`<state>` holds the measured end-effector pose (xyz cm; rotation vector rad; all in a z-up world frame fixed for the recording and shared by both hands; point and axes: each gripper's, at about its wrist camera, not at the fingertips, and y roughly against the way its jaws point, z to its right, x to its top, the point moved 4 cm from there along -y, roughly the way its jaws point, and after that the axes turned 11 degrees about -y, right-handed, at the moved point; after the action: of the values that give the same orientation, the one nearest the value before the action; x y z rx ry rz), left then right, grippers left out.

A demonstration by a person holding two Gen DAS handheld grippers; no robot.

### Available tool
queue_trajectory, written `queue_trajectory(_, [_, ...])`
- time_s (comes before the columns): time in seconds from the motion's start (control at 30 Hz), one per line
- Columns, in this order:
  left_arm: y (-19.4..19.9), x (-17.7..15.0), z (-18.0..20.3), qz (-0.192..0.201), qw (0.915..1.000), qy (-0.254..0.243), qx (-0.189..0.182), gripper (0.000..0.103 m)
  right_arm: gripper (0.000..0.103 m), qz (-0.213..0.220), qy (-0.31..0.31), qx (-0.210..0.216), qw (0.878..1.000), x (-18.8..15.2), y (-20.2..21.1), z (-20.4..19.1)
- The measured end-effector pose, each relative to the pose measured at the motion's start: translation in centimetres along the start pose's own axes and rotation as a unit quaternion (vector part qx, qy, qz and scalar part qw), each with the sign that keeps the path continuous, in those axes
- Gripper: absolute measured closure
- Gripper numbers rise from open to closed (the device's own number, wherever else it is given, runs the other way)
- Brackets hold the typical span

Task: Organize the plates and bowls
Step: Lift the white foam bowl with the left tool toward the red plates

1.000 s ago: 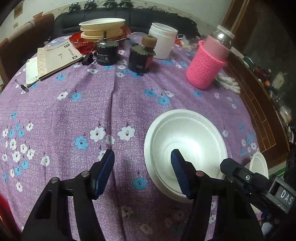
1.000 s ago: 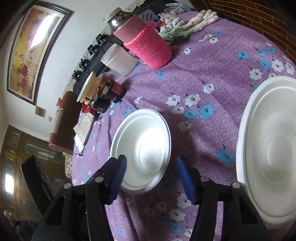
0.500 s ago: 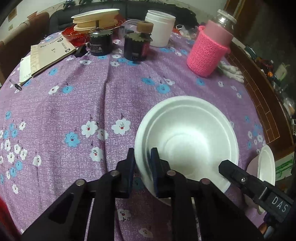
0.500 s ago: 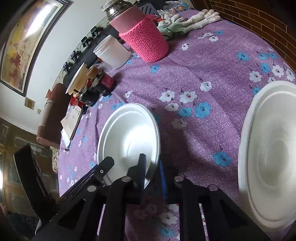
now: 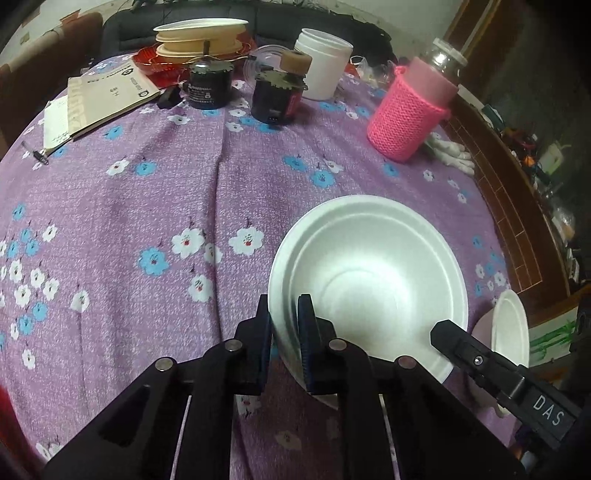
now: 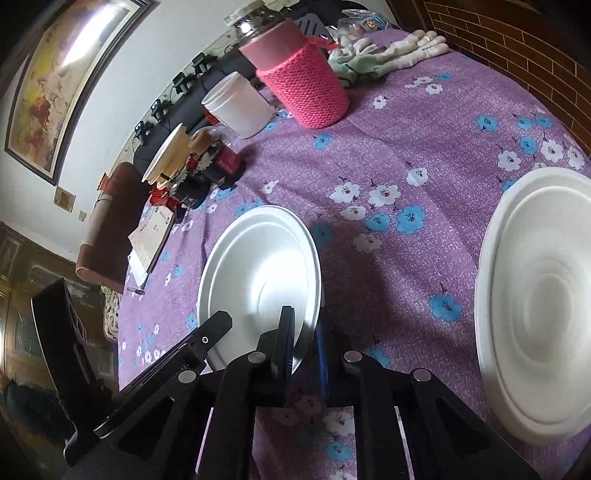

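Note:
A white foam bowl (image 5: 369,273) sits on the purple flowered tablecloth (image 5: 147,192). My left gripper (image 5: 283,306) is shut on its near left rim, one pad inside and one outside. In the right wrist view the same bowl (image 6: 258,273) has my right gripper (image 6: 304,326) shut on its near right rim. Each gripper shows in the other's view: the right gripper (image 5: 441,330) at the bowl's right side, the left gripper (image 6: 219,323) at its left. A second white foam dish (image 6: 535,306) lies to the right, seen edge-on as the dish (image 5: 511,328) in the left wrist view.
At the far side stand a bottle in a pink knitted sleeve (image 5: 410,114), a white tub (image 5: 325,62), two black jars (image 5: 210,85) (image 5: 279,96), a booklet (image 5: 107,99) and stacked tan plates (image 5: 199,33). White gloves (image 5: 450,151) lie by the table's wooden right edge (image 5: 517,206).
Both grippers were open a second ago and have shut on the bowl's rim. The bowl now looks slightly nearer and tipped toward the cameras.

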<state>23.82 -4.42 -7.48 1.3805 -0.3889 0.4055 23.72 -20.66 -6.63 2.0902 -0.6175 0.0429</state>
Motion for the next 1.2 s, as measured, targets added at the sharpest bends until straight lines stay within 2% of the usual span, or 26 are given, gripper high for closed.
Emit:
queue_trajectory(0.33, [2.8,-2.0,0.0,0.018,0.9998,0.004,-0.003,0.094,0.092,0.001,0.008,0.008,1.0,-2.5,2.0,0.0])
queue_trajectory(1.2, [9.5,-8.5,-0.7,0.073,0.997,-0.011,0.021,0.093,0.093,0.012,0.042,0.03,0.999,-10.0,6.5,-0.4])
